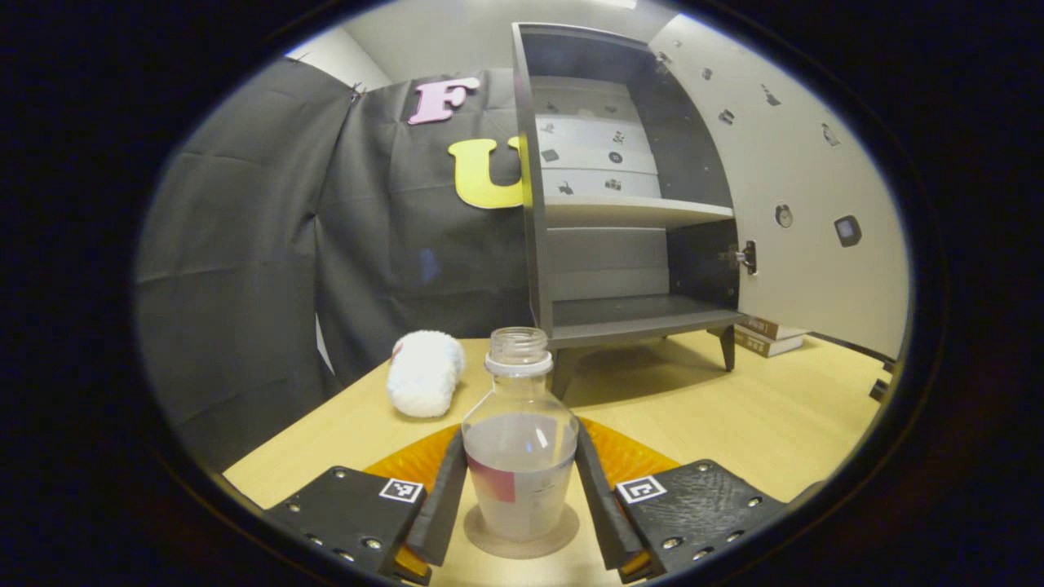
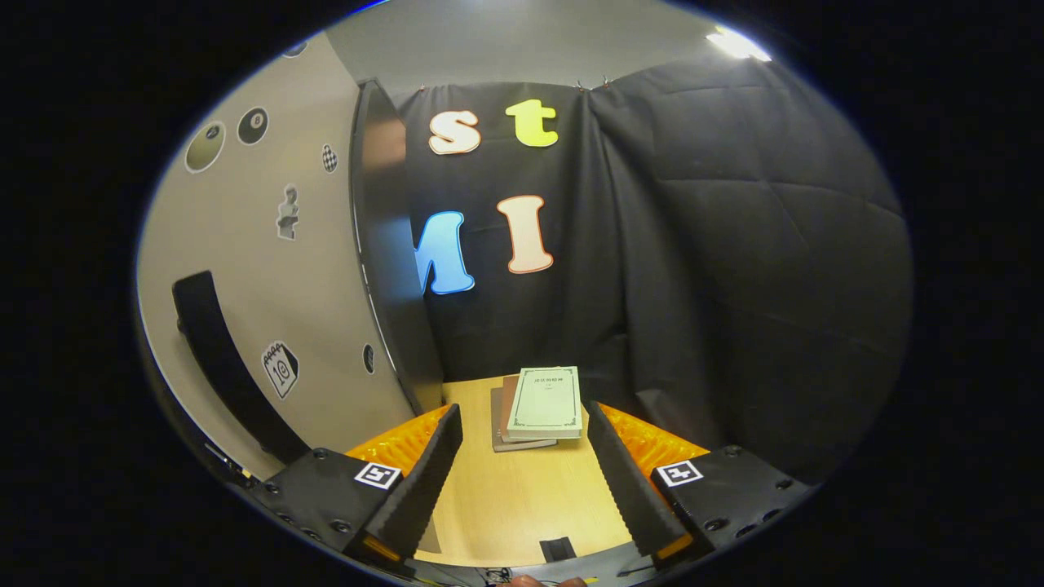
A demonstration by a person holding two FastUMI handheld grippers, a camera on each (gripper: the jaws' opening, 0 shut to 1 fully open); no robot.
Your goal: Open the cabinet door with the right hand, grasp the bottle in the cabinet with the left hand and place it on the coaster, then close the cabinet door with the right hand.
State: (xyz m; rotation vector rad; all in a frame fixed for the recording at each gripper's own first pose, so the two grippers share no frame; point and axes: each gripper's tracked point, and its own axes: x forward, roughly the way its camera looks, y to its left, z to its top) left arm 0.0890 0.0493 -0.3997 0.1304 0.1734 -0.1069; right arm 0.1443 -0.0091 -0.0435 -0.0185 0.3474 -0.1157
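Fluffy roll beside bottle (untouched)

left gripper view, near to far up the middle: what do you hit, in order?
left gripper at the bottom → bottle standing on the coaster between its fingers → bare table → open cabinet, door swung to the right.

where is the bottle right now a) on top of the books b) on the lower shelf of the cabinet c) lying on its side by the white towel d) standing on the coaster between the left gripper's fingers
d: in the left gripper view the bottle stands upright on the round coaster on the table, with the left gripper at its two sides, and the cabinet behind it has bare shelves and an open door.
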